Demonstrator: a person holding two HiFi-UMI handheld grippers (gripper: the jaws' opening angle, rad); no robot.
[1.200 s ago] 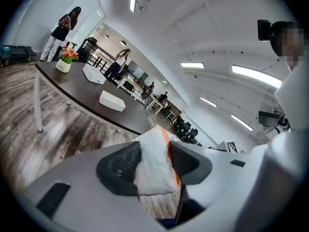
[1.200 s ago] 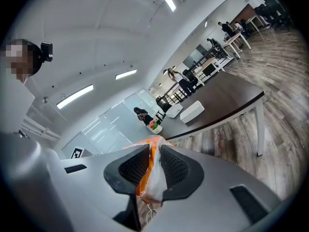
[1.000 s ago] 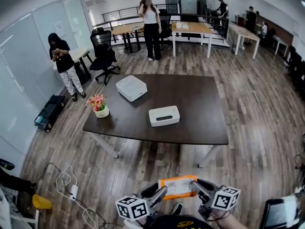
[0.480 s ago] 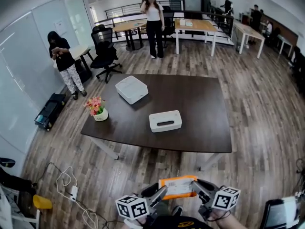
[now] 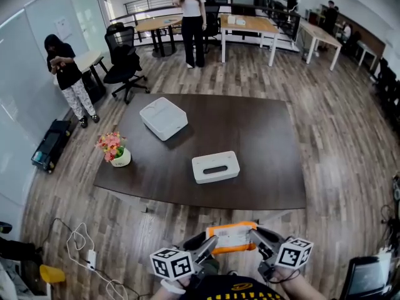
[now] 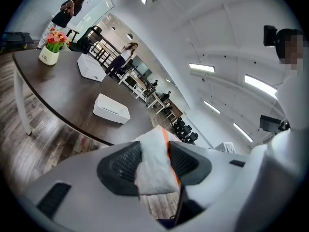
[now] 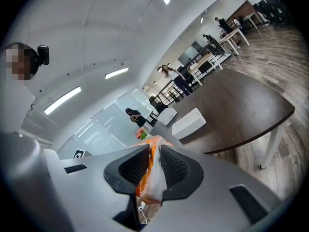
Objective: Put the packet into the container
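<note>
An orange-and-white packet (image 5: 232, 237) hangs between my two grippers low in the head view, over the wood floor short of the table. My left gripper (image 5: 208, 247) is shut on its left end; in the left gripper view the white packet (image 6: 154, 164) is pinched between the ribbed pads. My right gripper (image 5: 257, 239) is shut on its right end, and the right gripper view shows the packet (image 7: 150, 174) squeezed between the pads. A white container with a slot (image 5: 215, 167) sits on the dark table (image 5: 262, 142), well beyond the packet. A second white container (image 5: 164, 118) lies further back left.
A small flower pot (image 5: 115, 152) stands at the table's left edge. Cables and a power strip (image 5: 87, 255) lie on the floor at lower left. Two people (image 5: 190, 17) stand beyond the table, with office chairs (image 5: 122, 61) and desks behind.
The view has advanced toward the table, which now lies lower and closer in the head view. Both grippers keep the packet held the same way.
</note>
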